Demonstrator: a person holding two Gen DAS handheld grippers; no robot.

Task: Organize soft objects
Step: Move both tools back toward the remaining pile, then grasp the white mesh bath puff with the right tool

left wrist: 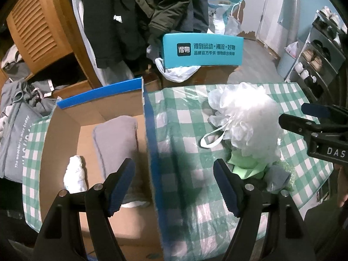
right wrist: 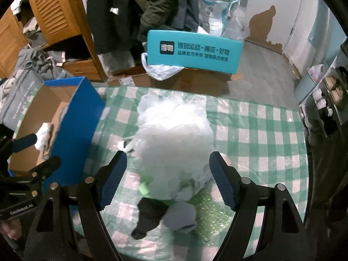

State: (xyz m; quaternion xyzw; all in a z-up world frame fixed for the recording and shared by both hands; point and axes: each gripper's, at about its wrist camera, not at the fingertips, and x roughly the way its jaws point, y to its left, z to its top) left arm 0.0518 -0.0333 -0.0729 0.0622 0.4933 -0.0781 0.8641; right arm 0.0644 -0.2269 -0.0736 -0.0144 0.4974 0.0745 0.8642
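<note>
A white mesh bath sponge [right wrist: 174,130] with a white loop cord [left wrist: 212,136] is seen lying on a bench covered by a green-and-white checked cloth [right wrist: 256,130]. Just beneath and in front of the sponge, a small pile of soft things is gathered: a light green cloth [left wrist: 245,167], a black sock [right wrist: 150,217], a grey sock [right wrist: 180,217] and a patch of green bubble wrap [right wrist: 211,208], all touching one another.

The right tongs [right wrist: 167,180] are held wide open above this pile, with the sponge between the two blue-padded fingers [right wrist: 113,180]; nothing is gripped. The left tongs [left wrist: 174,187] are also spread wide and hold nothing; one finger is placed over a box and the other over the checked cloth.

To the left of the pile, an open cardboard box [left wrist: 61,152] with blue outer walls is set on the bench. Inside it, a folded grey towel [left wrist: 117,139] and a rolled white cloth [left wrist: 76,174] are laid side by side.

Beyond the bench, a teal carton [right wrist: 195,52] with printed white characters is seen on a brown box, with a white plastic bag [right wrist: 161,71] beside it. Dark coats [right wrist: 134,10] are hung behind, next to a wooden cabinet [right wrist: 54,13]. A shoe rack [left wrist: 322,50] is visible at the far right.
</note>
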